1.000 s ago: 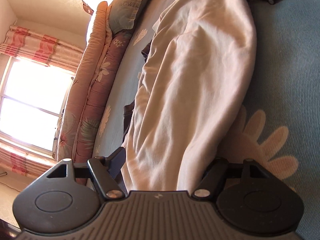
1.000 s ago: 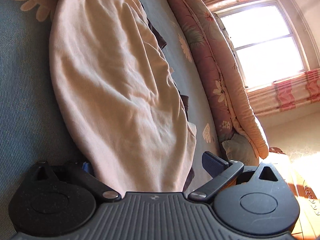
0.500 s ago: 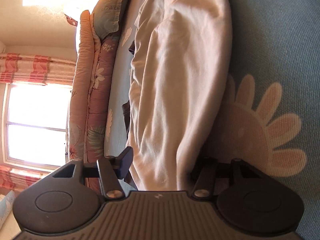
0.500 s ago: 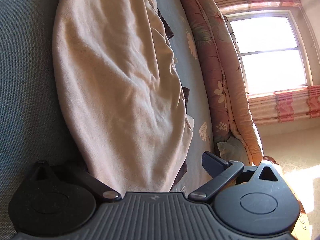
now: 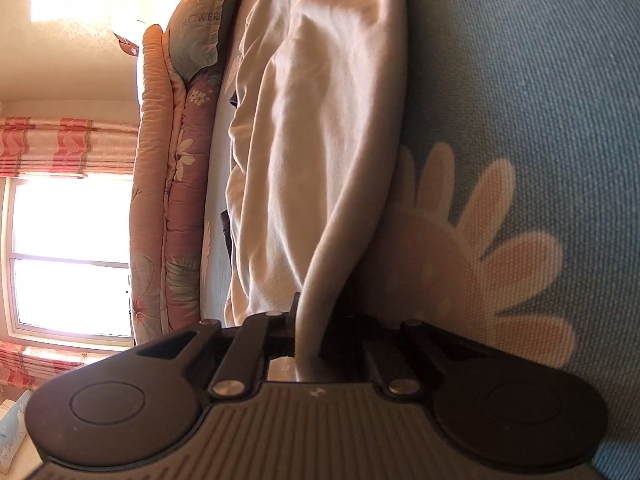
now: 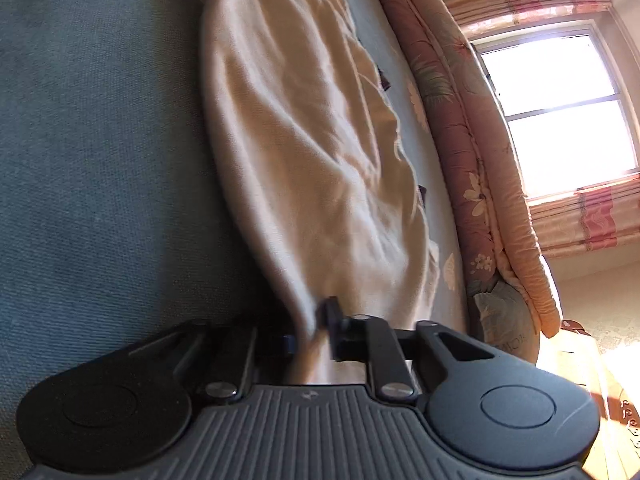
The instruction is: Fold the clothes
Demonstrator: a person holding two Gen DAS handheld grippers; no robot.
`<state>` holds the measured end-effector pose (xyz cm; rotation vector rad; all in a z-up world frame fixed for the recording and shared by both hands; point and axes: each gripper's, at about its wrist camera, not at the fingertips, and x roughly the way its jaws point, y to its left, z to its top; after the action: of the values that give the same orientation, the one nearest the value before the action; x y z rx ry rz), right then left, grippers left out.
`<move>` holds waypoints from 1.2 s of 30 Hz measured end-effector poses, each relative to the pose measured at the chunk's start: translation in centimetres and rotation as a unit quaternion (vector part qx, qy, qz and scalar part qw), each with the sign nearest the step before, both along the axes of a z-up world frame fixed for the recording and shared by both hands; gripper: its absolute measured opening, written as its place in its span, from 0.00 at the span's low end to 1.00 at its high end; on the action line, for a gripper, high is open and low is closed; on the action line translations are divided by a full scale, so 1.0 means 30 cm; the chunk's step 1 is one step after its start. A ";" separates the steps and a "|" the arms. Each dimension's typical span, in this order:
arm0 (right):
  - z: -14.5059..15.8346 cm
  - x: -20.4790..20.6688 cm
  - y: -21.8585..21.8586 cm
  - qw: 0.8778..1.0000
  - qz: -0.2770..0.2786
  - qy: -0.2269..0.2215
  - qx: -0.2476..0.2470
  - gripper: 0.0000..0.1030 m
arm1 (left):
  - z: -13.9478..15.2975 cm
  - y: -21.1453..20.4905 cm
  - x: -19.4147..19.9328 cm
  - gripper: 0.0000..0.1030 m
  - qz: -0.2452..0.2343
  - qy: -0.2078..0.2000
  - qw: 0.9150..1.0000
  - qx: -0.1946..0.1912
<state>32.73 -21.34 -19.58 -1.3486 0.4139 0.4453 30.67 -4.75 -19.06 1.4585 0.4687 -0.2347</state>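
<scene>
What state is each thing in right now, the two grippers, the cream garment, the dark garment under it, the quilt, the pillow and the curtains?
Left gripper: shut on the cream garment's edge.
Right gripper: shut on the cream garment's other end.
Cream garment: stretched between the grippers, wrinkled, lying on the blue bedspread.
Dark garment: mostly covered, only edges showing.
Floral quilt: rolled along the bed's far side.
Pillow: lying against the quilt.
Curtains: drawn up, window uncovered.

Lighting: strong daylight from a blown-out window, left of the left gripper's fingers; right of the right gripper's fingers in the other view. Warm glare on the quilt. Deep shadow around both fingers. Cream cloth slightly motion-blurred near the right fingers. Fisheye curvature; dark corners.
</scene>
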 end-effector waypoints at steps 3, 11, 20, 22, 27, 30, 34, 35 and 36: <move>-0.012 0.001 0.009 1.000 -0.014 -0.022 0.015 0.12 | 0.002 0.000 -0.006 0.00 0.000 0.002 1.000 -0.001; -0.011 0.031 0.030 0.999 -0.020 -0.024 -0.007 0.12 | -0.007 -0.002 -0.019 0.00 0.002 0.001 1.000 -0.005; -0.025 0.068 0.065 0.995 0.005 -0.020 -0.101 0.10 | 0.017 0.015 -0.032 0.02 -0.001 -0.004 1.000 -0.021; -0.031 0.066 0.065 0.993 0.015 -0.021 -0.117 0.09 | 0.029 0.017 -0.035 0.03 -0.002 -0.003 1.000 -0.026; -0.030 0.085 0.060 0.988 0.038 -0.031 -0.147 0.09 | 0.066 0.030 -0.053 0.03 -0.010 -0.017 0.999 -0.037; -0.016 0.082 0.066 0.987 0.040 -0.035 -0.151 0.09 | 0.093 0.039 -0.070 0.03 -0.014 -0.024 0.999 -0.043; 0.023 0.072 0.084 0.987 0.045 -0.051 -0.147 0.09 | 0.119 0.045 -0.101 0.02 -0.023 -0.029 0.998 -0.043; 0.034 0.069 0.088 0.987 0.046 -0.053 -0.144 0.09 | 0.124 0.046 -0.109 0.02 -0.024 -0.029 0.998 -0.043; 0.042 0.066 0.091 0.987 0.047 -0.053 -0.142 0.09 | 0.128 0.047 -0.116 0.02 -0.025 -0.028 0.998 -0.043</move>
<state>34.72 -18.62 -18.33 -1.6655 0.3352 0.4013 27.19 -3.35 -15.23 1.3893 0.3728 -0.2513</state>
